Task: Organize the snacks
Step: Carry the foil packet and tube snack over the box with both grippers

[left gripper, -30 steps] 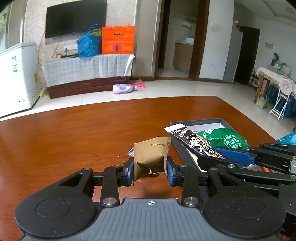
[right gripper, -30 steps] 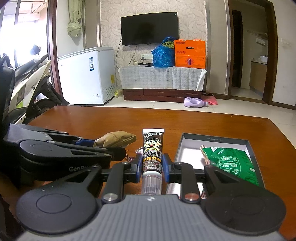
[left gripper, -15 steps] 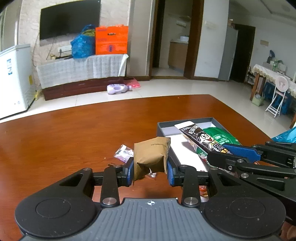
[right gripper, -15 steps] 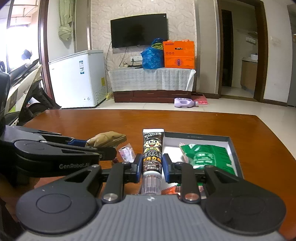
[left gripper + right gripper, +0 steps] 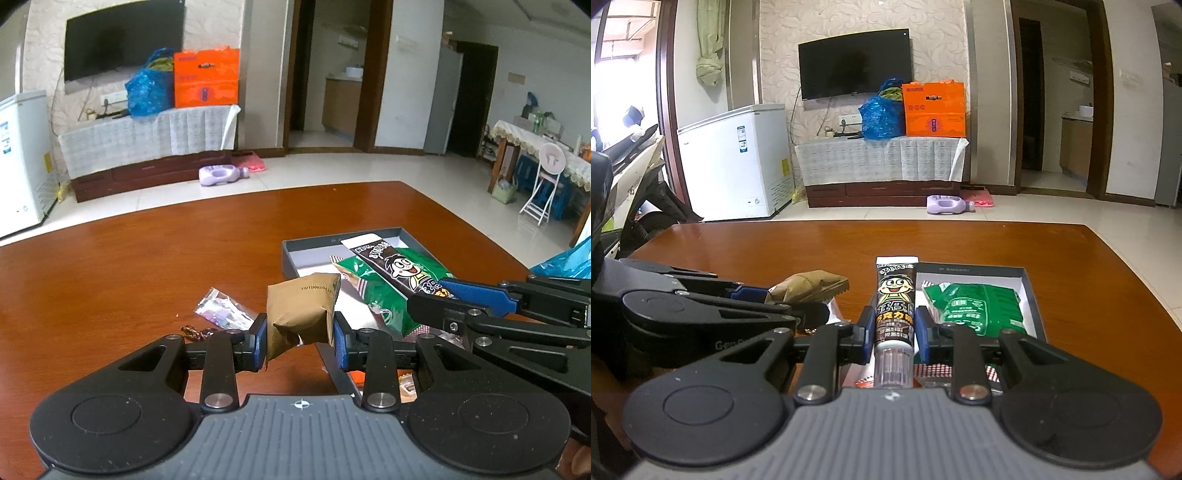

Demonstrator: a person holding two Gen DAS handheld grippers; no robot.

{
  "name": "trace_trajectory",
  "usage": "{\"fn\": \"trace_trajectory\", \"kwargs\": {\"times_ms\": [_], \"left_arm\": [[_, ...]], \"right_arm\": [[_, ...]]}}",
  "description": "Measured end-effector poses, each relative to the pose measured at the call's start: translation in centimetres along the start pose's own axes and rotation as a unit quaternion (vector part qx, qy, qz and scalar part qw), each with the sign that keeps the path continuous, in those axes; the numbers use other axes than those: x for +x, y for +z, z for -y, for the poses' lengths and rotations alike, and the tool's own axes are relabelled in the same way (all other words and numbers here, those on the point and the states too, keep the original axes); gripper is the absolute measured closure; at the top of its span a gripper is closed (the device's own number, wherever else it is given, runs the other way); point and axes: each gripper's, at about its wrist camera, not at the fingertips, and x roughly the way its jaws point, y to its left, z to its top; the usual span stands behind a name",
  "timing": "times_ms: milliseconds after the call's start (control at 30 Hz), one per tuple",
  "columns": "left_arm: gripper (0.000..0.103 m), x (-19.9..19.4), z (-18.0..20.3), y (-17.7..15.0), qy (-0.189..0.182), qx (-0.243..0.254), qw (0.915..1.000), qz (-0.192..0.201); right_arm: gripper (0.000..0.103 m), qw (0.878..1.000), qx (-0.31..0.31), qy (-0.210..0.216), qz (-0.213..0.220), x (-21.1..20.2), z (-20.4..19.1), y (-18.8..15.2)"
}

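From the left wrist, the left gripper (image 5: 300, 334) is pinching a brown pouch (image 5: 303, 313) above the table (image 5: 110, 280), with the box (image 5: 295, 248) lying ahead and to the right, its near-left corner just past the pouch. From the right wrist, the right gripper (image 5: 895, 334) is clamping a tube (image 5: 895, 306) lengthwise, pointing away, over the box's (image 5: 1030, 295) left edge beside the green bag (image 5: 975, 308); this hand is sitting nearer.

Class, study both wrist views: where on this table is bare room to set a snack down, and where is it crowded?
Free: the wooden table left of and beyond the grey box. Crowded: the box, holding a green packet, and the table by the small wrappers.
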Motion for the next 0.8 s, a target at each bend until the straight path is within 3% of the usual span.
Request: {"fn": "trace_trajectory", "kwargs": {"times_ms": [800], "left_arm": [[0.067, 1.7, 2.4, -0.3, -0.026, 0.022, 0.9993, -0.016]], "right_arm": [[0.08, 1.0, 0.006, -0.019, -0.008, -0.4, -0.3, -0.3]]}}
